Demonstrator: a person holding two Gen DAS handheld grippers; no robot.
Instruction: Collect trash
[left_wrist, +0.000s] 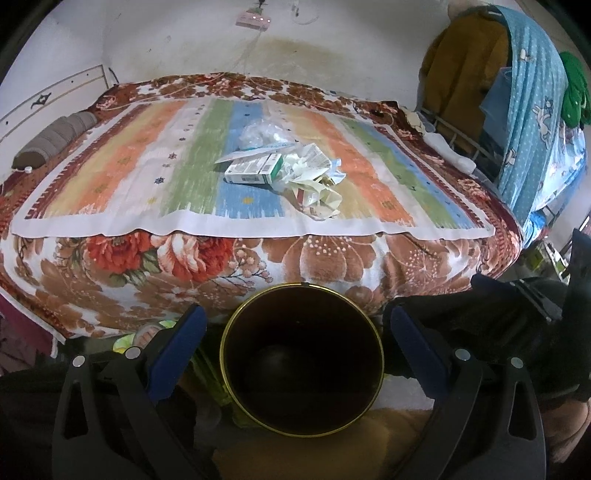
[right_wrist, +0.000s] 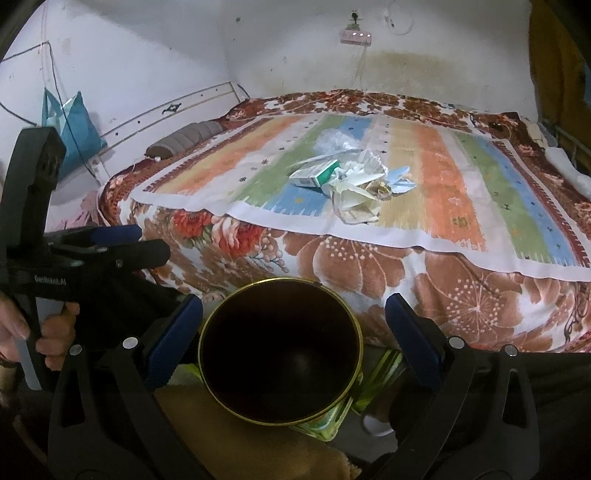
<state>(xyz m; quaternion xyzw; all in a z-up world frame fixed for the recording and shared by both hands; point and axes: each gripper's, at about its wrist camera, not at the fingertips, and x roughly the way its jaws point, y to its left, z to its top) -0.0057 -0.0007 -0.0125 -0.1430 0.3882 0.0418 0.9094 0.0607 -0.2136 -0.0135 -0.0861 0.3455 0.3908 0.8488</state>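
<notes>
On the bed, a pile of crumpled white paper and wrappers (left_wrist: 314, 181) lay on the striped orange, green and blue cloth (left_wrist: 110, 184), which was spread over a floral brown and red blanket (left_wrist: 332, 266). A white and green cardboard box (left_wrist: 253, 171) rested against the left side of the pile, and a clear crinkled plastic bag (left_wrist: 260, 133) sat just beyond it on the far side. At the near edge of the bed stood a dark round bin with a gold rim (left_wrist: 301, 360), its mouth open upward and its inside dark. The left gripper (left_wrist: 297, 354) hung with its blue-padded fingers spread apart on either side of the bin, clamped on nothing. The right gripper (right_wrist: 293, 350) was likewise wide apart, its fingers flanking the bin and holding nothing. In the right wrist view a hand (right_wrist: 22, 332) held the black handle of the left gripper at the near left. A grey rolled bolster (left_wrist: 55, 136) lay at the far left of the bed.
</notes>
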